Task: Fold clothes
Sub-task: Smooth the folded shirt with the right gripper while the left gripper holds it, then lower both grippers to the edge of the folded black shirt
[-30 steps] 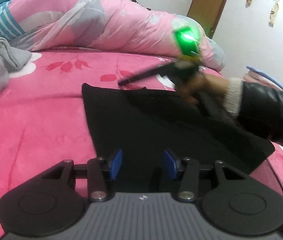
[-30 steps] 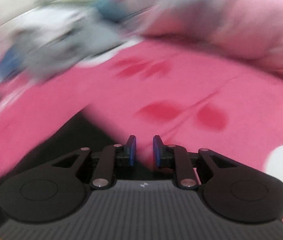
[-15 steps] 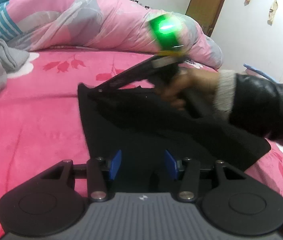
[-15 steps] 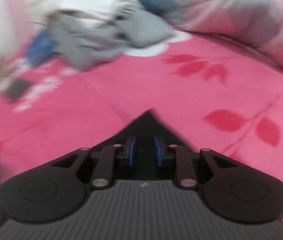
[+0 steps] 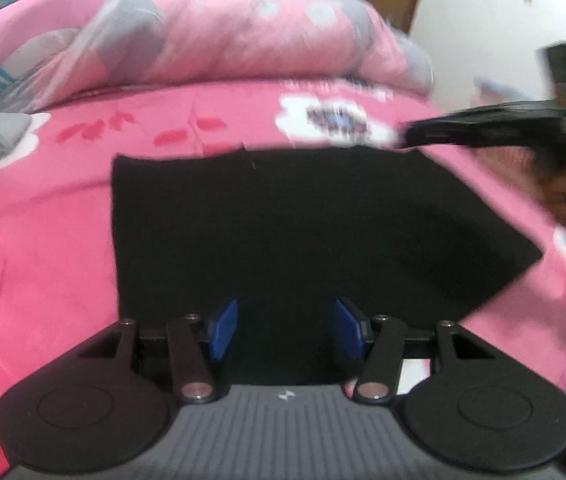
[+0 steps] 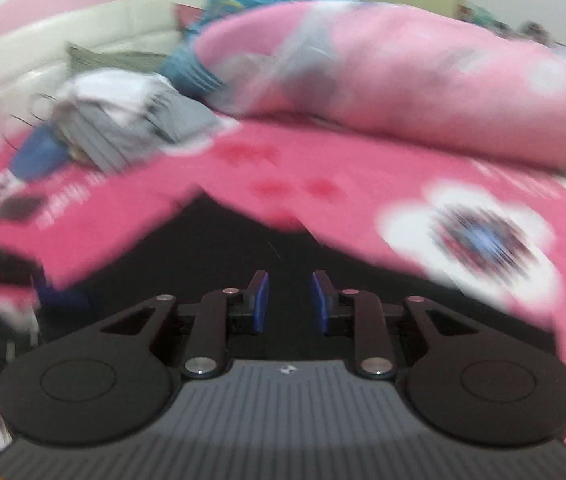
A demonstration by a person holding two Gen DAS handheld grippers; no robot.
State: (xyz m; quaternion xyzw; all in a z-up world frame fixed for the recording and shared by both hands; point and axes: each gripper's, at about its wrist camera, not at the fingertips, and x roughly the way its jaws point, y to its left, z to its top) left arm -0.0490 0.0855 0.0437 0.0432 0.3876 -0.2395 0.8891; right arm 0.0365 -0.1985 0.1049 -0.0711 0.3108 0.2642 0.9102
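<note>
Black garment (image 5: 303, 224) flat on pink bedspread (image 5: 43, 240), left tool (image 5: 285, 330) and right tool (image 6: 289, 302) released, no legible writing

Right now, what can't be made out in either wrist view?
- Black garment, left wrist view: near edge hidden behind left gripper.
- Right gripper, left wrist view: fingers motion-blurred, opening unreadable there.
- Grey clothes pile, right wrist view: blur smears individual items.
</note>
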